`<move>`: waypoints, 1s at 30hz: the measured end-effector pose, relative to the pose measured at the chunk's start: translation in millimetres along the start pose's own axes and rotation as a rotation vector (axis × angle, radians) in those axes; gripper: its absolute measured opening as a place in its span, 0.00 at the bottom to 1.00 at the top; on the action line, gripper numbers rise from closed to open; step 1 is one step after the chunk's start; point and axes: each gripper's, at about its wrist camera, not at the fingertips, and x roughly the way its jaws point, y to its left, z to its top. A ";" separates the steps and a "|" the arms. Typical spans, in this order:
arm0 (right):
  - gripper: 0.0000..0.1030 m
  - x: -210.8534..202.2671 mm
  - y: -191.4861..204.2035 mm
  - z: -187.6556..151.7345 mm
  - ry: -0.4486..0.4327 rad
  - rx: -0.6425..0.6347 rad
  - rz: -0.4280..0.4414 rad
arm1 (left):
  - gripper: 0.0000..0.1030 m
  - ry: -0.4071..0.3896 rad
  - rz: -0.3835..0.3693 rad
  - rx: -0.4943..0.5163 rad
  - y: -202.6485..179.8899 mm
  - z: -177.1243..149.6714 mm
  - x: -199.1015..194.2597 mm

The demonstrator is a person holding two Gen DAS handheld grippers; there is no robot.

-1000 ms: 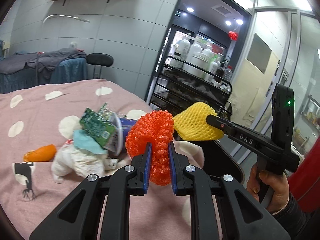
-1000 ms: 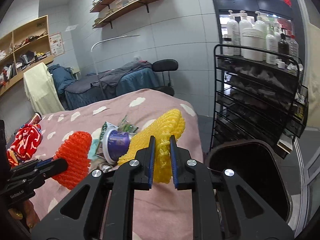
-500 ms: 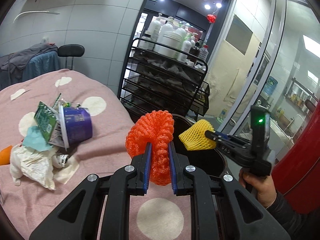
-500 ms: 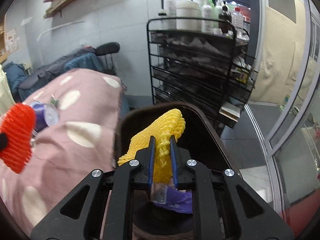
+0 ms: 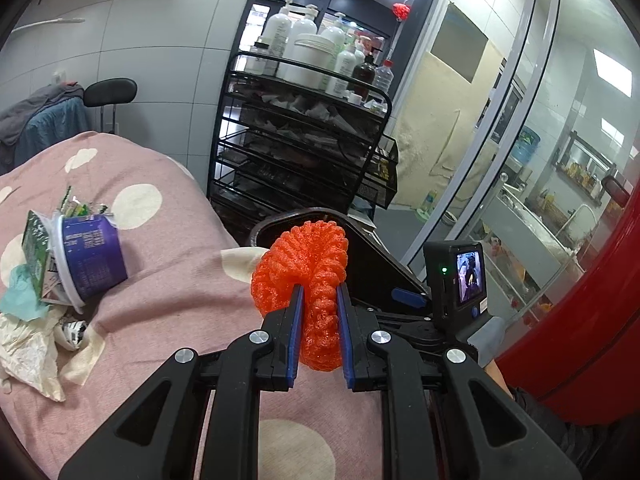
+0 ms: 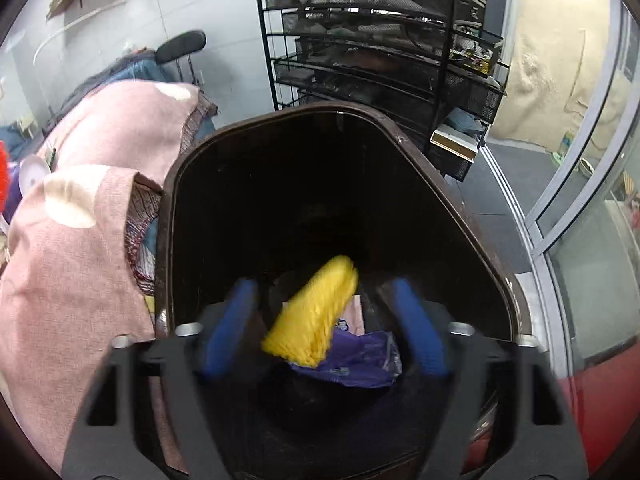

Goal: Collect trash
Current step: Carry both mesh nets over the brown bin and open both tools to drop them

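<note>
My left gripper (image 5: pixel 318 300) is shut on an orange foam net (image 5: pixel 306 264), held over the pink bed's edge just short of the dark bin (image 5: pixel 320 220). In the right wrist view my right gripper (image 6: pixel 320 300) hangs over the open brown bin (image 6: pixel 460 208), and its jaws are opening. The yellow foam net (image 6: pixel 312 316) is loose between the blue pads, touching neither, blurred as it drops. A purple wrapper (image 6: pixel 352 356) lies at the bin's bottom. On the bed lie a purple cup (image 5: pixel 90 256), a green packet (image 5: pixel 34 248) and crumpled tissue (image 5: pixel 28 344).
A black wire rack (image 5: pixel 304 152) with bottles stands behind the bin. The pink spotted bedspread (image 5: pixel 160 280) runs up to the bin's left side. A red surface (image 5: pixel 580 320) is at the right, with glass doors beyond. The right hand's device (image 5: pixel 456 280) sits beside my left gripper.
The right gripper came down over the bin and spread its jaws, letting go of the yellow net. The left gripper carried the orange net closer to the bin.
</note>
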 end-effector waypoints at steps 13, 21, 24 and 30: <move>0.84 -57.2 1.8 -23.4 -0.134 -0.013 -0.008 | 0.16 0.075 -0.054 0.056 -28.4 10.3 39.7; 0.84 -79.9 -8.8 -35.9 -0.156 -0.001 -0.020 | 0.16 0.153 -0.080 0.100 -47.9 17.3 79.7; 0.86 -87.3 -12.8 -40.9 -0.163 0.012 -0.020 | 0.16 0.185 -0.088 0.113 -54.3 20.1 93.4; 0.86 -93.1 -16.4 -47.3 -0.165 0.021 -0.024 | 0.16 0.244 -0.104 0.136 -66.8 21.0 118.4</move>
